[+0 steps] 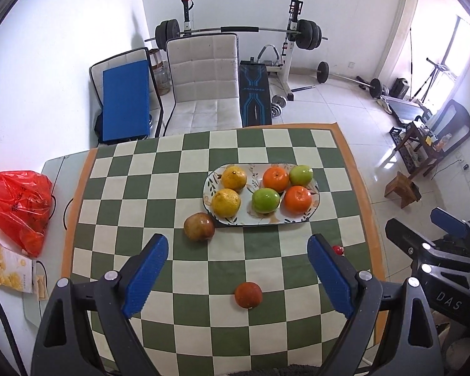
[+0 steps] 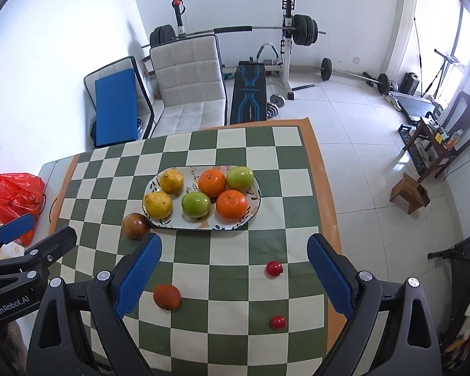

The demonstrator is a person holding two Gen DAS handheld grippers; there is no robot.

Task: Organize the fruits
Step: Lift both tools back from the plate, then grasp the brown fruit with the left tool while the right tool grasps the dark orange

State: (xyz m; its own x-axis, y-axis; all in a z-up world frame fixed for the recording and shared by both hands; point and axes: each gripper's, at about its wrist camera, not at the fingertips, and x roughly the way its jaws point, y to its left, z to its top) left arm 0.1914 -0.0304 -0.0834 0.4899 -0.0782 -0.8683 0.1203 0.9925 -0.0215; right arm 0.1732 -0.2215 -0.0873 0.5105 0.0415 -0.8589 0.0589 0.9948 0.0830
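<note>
Basically both grippers wide open, holding nothing; dark orange fruit lies loose on the checkered cloth near of the plate, dead centre between left gripper fingers, left of right gripper, so left is nearer

We see white walls and a glossy white tiled floor. Against the far wall stands a barbell rack with a black weight bench. Two white padded chairs sit at the table's far edge, the left one holding a blue mat. Daylight pours through a window at the right, near a small wooden stool.
</note>
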